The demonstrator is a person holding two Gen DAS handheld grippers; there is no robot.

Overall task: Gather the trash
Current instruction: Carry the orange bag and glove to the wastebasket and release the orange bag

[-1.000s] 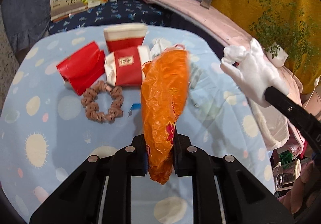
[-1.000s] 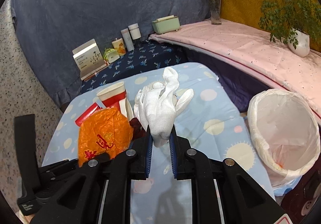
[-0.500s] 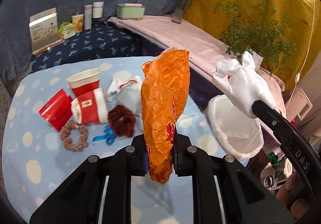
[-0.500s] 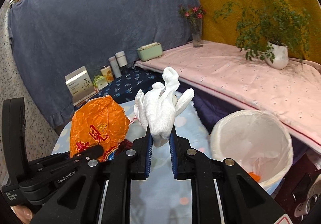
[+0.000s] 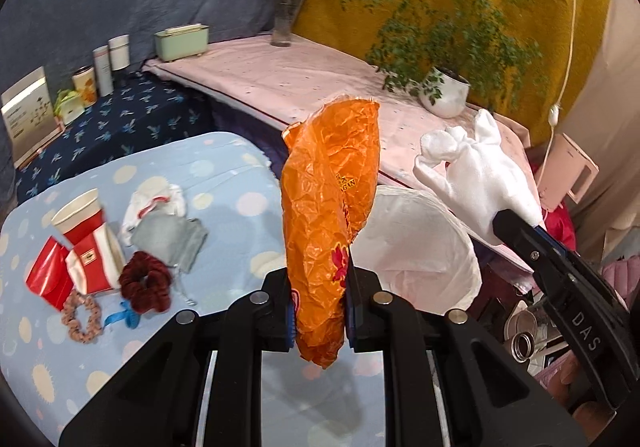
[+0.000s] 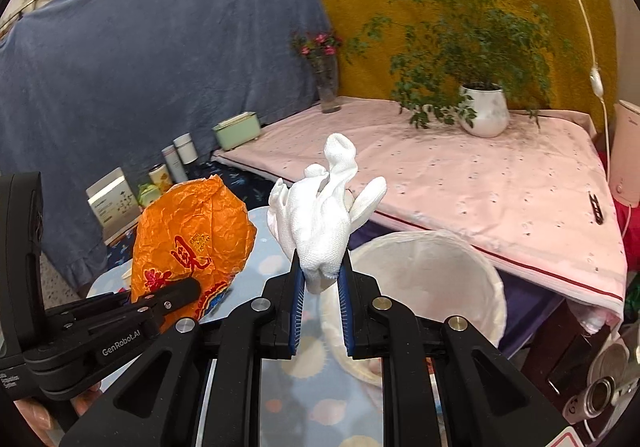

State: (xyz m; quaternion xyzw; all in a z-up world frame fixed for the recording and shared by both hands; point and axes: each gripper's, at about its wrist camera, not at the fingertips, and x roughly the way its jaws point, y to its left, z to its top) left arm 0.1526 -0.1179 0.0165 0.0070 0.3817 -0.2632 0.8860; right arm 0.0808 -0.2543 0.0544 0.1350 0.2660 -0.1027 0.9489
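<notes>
Both grippers are clamped on trash, left gripper (image 5: pixel 319 311) on the orange wrapper (image 5: pixel 328 207), right gripper (image 6: pixel 319 311) on the white glove (image 6: pixel 320 223) (neither's in the lined bin (image 6: pixel 496 287) beyond the table's edge yet), cups (image 5: pixel 86 243) still waiting.

Home room: cloth-draped low tables (image 5: pixel 224 175), potted plant (image 6: pixel 484 109), flower vase (image 5: pixel 285 21).

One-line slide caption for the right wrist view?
Right hand-held gripper clamps a white glove above the lined bin; left hand-held gripper holds an orange bag.
</notes>
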